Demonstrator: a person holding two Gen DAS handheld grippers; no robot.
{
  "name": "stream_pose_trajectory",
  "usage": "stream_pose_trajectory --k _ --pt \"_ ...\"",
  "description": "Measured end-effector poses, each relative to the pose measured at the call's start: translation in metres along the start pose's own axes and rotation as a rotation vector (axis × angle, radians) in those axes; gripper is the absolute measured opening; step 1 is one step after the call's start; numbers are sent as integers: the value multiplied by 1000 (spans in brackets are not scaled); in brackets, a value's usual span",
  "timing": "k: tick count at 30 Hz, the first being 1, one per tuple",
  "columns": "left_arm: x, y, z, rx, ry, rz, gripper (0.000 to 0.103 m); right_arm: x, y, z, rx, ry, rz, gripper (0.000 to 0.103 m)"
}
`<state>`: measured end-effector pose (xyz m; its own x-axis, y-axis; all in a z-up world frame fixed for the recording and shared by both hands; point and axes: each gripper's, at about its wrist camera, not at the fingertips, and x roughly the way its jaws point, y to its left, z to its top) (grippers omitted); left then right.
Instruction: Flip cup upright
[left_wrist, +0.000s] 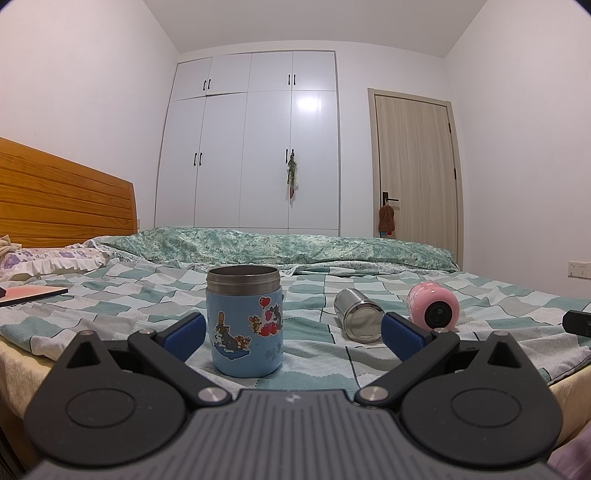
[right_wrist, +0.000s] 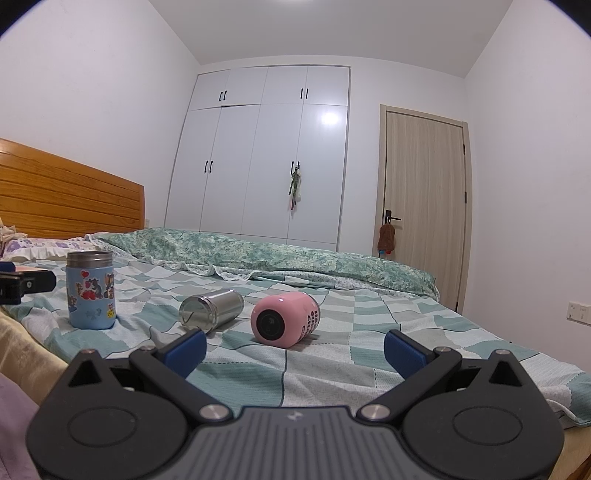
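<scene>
A blue cartoon-sticker cup (left_wrist: 245, 321) stands upright on the checked bedsheet, mouth up; it also shows in the right wrist view (right_wrist: 90, 290). A steel cup (left_wrist: 357, 314) (right_wrist: 211, 310) lies on its side. A pink cup (left_wrist: 433, 305) (right_wrist: 284, 319) lies on its side, base toward me. My left gripper (left_wrist: 293, 336) is open and empty, its blue pads (left_wrist: 186, 338) on either side of the blue cup's front, apart from it. My right gripper (right_wrist: 293, 350) is open and empty, a little short of the pink cup.
A green floral duvet (left_wrist: 280, 245) lies rolled along the far side of the bed. A pillow (left_wrist: 51, 258) and a flat pink-topped device (left_wrist: 33, 293) lie at the left by the wooden headboard (left_wrist: 62, 199). White wardrobe (left_wrist: 251, 144) and door (left_wrist: 417, 166) behind.
</scene>
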<state>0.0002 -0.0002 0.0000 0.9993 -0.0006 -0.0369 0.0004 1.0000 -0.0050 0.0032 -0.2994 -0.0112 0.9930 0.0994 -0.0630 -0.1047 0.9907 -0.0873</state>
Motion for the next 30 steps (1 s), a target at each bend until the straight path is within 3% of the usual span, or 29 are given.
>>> stream_pose_trajectory --k 23,30 --pt "1 -1 1 2 4 -3 103 0 0 0 0 2 1 103" --pt "12 -7 6 40 49 -7 103 5 -4 4 11 15 5 103"
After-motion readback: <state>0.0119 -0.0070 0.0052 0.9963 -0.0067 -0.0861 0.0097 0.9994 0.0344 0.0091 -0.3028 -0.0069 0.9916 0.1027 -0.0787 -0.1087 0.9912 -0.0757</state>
